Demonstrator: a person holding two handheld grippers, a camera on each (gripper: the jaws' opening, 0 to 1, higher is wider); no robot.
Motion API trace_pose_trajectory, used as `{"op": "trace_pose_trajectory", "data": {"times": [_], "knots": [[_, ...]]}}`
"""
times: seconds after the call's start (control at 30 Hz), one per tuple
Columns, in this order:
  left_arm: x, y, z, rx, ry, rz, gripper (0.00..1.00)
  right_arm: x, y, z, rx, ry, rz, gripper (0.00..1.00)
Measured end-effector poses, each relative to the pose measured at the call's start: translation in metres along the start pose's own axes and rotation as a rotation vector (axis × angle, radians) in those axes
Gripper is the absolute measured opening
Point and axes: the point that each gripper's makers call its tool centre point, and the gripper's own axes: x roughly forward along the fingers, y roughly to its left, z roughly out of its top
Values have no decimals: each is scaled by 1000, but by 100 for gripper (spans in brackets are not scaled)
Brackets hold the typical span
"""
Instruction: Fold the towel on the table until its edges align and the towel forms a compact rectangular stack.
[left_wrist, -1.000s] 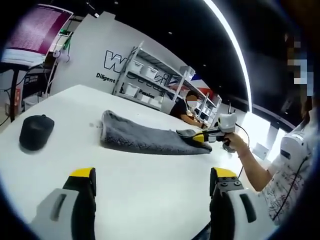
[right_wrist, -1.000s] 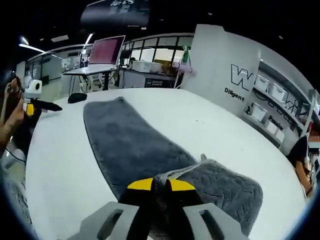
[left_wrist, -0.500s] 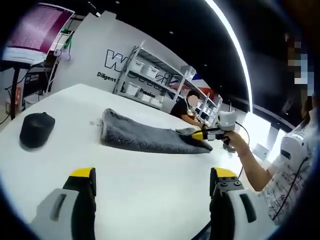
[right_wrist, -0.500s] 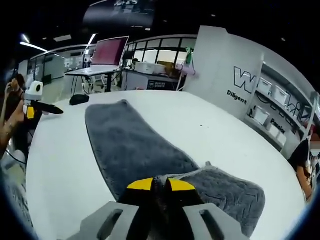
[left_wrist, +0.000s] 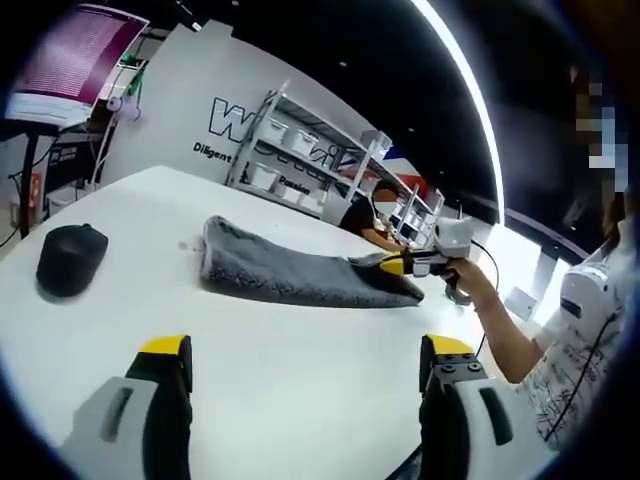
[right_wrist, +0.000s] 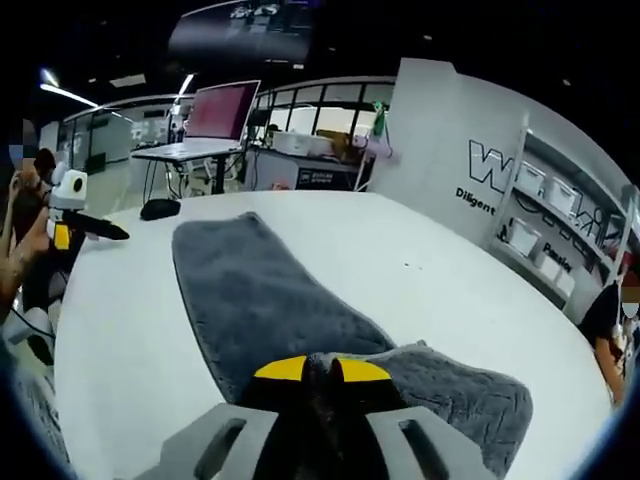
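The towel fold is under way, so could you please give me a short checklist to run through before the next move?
1. Right tool shut on the towel edge: ok.
2. Left tool open, holding nothing: ok.
3. Lifted end folding over the flat part: ok.
4. Edges aligned: not ok.
5. Dark object on the table lies apart from the towel: ok.
6. Grip depth on the fabric: cannot tell.

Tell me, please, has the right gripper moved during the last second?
Yes. In the left gripper view, the right gripper, shut on the towel, has risen slightly and shifted right against the white table.
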Motion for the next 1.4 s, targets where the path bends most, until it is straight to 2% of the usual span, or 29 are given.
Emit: {"op": "trace_pose_trajectory", "data": {"times": [0.73, 1.4], "knots": [[-8, 0, 5, 4, -3, 2, 99, 21, 28, 43, -43, -52, 72, 10], [-31, 6, 12, 7, -37, 40, 98, 44, 54, 54, -63, -42, 127, 10]]}}
